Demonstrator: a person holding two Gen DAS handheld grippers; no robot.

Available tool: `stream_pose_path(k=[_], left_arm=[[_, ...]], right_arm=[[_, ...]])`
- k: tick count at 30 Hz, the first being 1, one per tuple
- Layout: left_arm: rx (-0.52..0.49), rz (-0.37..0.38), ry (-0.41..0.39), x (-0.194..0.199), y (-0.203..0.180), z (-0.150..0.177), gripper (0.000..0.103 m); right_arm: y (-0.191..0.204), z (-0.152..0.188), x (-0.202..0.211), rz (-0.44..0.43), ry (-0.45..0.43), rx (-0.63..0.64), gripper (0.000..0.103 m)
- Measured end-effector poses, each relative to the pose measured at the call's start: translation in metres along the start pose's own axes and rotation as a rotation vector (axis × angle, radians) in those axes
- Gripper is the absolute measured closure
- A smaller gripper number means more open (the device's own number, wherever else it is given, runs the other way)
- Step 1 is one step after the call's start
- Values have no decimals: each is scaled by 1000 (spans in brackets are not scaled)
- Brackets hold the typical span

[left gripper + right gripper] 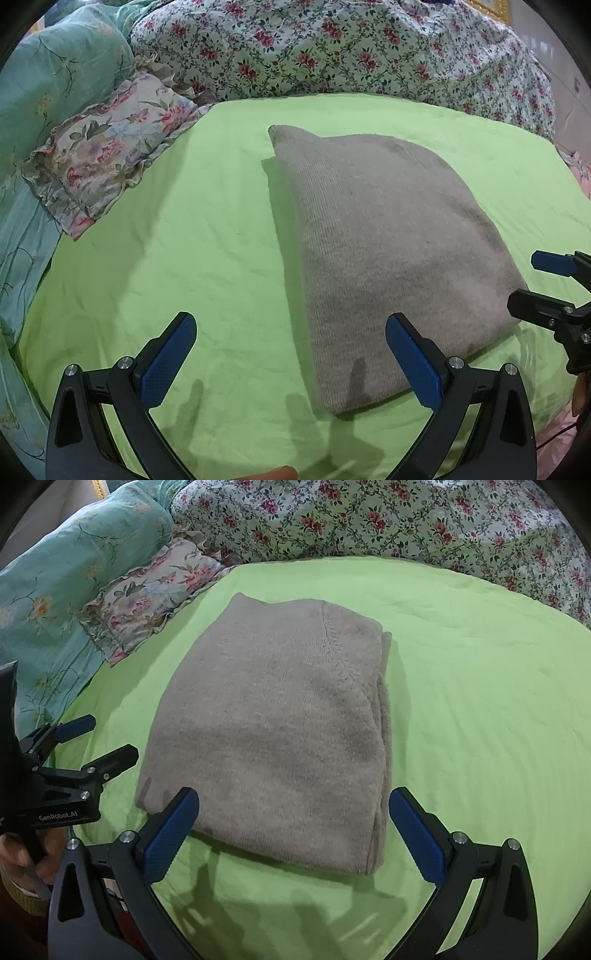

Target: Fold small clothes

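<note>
Left wrist view shows my left gripper (290,360) with its blue pads spread wide and nothing between them, low over the green sheet (155,236) at the near left corner of the grey knit garment (384,236). That garment lies flat in the middle of the sheet as a thick, squared-off stack, several layers showing along its right edge in the right wrist view, so I judge the folding largely done — what remains is either one last fold or a tidy-up of edges. To do that well, I would take both near corners at matching depth, pinch every layer and not just the top one, lift evenly, and lay the near edge square onto the far edge, since the knit looks soft and likely to sag or slide. My right gripper (293,832) is likewise wide open and empty, straddling the near edge of the garment (273,731), its left pad over the cloth; whether it touches I cannot tell. Both tools point forward toward the floral quilt (388,520) at the far side, roughly parallel, held low and slightly nose-down. Each appears at the edge of the other's view — the left gripper (79,746) sits just beside the garment's left edge, a hand (22,856) on its grip.
</note>
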State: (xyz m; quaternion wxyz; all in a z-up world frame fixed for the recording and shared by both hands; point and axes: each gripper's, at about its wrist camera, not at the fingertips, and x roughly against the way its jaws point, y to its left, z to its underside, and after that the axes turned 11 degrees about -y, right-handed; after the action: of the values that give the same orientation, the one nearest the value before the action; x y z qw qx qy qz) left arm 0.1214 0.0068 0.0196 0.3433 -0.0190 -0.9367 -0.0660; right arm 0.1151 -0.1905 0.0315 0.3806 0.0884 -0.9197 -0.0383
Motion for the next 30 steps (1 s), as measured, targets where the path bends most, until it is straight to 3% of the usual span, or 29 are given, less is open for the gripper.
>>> stream_pose_path(k=[30], left_arm=[[17,24,27,-8,-6,1,1]], right_arm=[[0,4,-12,6,58,-51,0]])
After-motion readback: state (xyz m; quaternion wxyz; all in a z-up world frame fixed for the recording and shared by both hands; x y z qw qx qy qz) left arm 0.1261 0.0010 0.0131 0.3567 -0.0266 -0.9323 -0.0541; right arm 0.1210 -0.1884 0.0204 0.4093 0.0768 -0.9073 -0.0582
